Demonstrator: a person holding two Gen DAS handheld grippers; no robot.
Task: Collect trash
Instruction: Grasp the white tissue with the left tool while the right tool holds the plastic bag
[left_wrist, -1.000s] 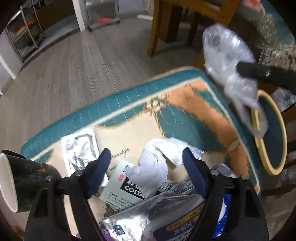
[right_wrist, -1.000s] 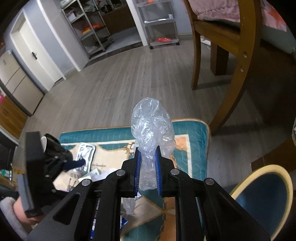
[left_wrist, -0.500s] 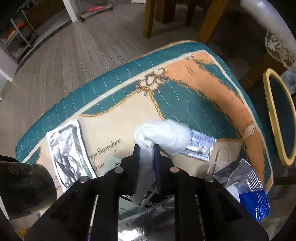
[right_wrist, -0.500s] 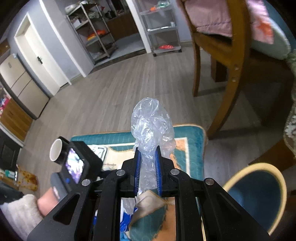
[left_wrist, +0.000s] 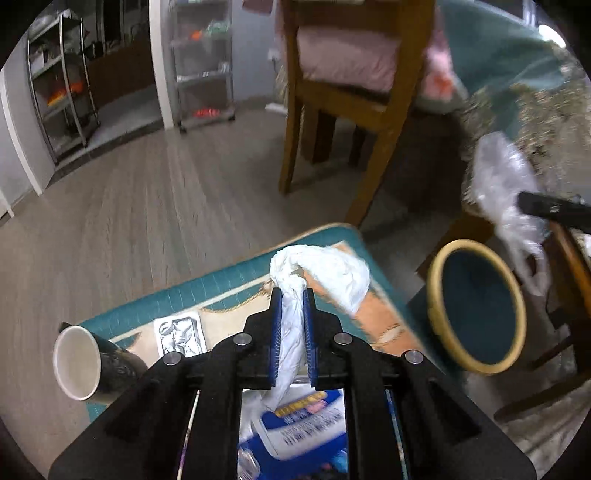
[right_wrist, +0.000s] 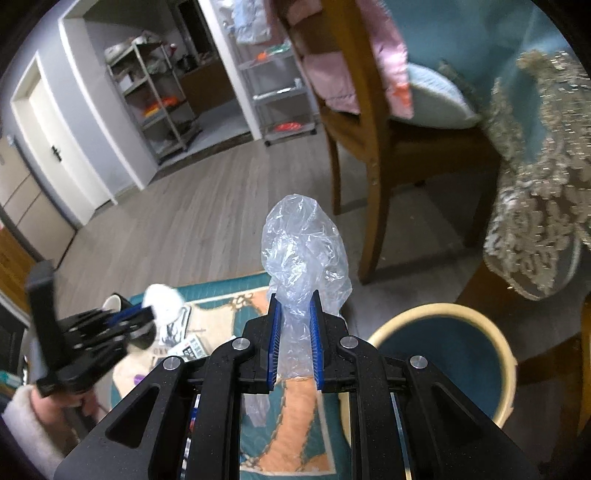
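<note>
Tissue (left_wrist: 325, 273), white and crumpled, sits pinched between the blue pads of the left gripper (left_wrist: 292, 295), whose jaws have just been closing on it, and it hangs clear above the teal and orange mat (left_wrist: 229, 284). Over on the other side the right gripper (right_wrist: 294, 297) is clamped on a clear plastic bag (right_wrist: 303, 243), held up beside the round bin (right_wrist: 439, 314) with its cream rim. Down on the mat lie a foil wrapper (left_wrist: 179, 338) and a dark paper cup (left_wrist: 79, 363) tipped on its side.
</note>
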